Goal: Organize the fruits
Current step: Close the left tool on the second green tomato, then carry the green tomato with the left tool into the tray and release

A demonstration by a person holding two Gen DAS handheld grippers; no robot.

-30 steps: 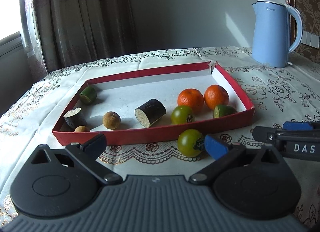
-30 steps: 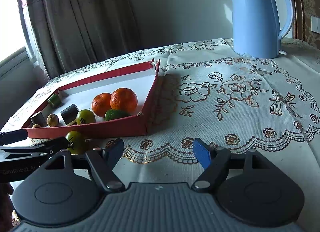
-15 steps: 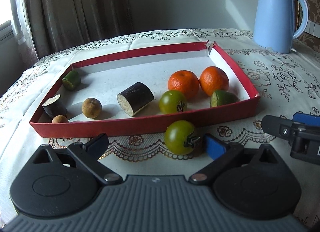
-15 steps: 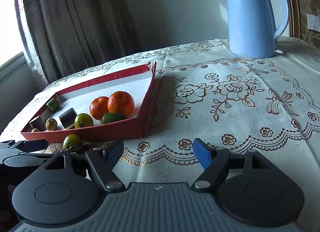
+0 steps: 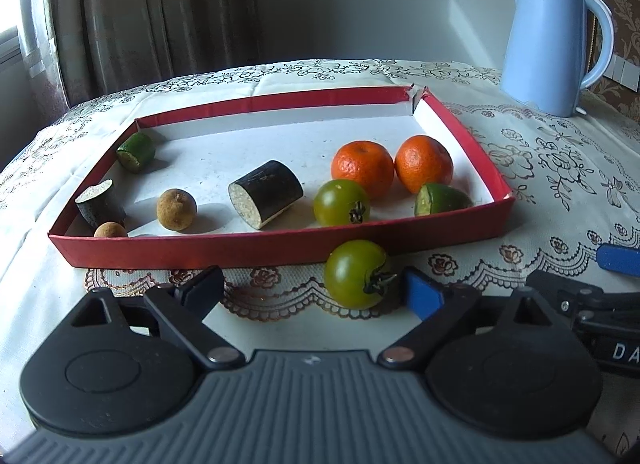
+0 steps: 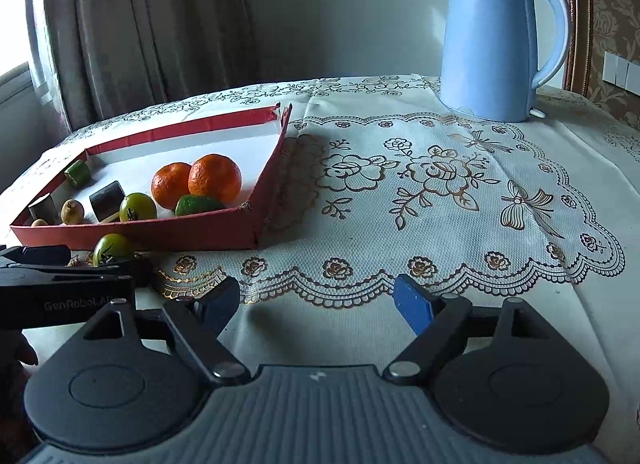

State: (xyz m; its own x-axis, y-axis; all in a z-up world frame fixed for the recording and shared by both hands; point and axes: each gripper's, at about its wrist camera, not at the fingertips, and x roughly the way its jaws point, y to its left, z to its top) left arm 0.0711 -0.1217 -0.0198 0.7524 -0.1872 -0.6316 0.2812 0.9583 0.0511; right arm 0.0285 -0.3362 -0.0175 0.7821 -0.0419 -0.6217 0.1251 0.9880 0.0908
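the left gripper (image 5: 310, 290) is hovering with jaws spread wide around nothing, the green tomato (image 5: 356, 274) sitting just outside the red tray (image 5: 280, 250) front wall, touching its right finger, so closing off-centre risks rolling it away.

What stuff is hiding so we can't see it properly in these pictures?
- Small brown fruit, left wrist view: its bottom is hidden behind the red tray front wall.
- Loose green tomato, right wrist view: partly covered by the left tool.
- Right tool, left wrist view: cut off by the picture's right edge.
- Blue kettle: what's inside cannot be seen in either view.
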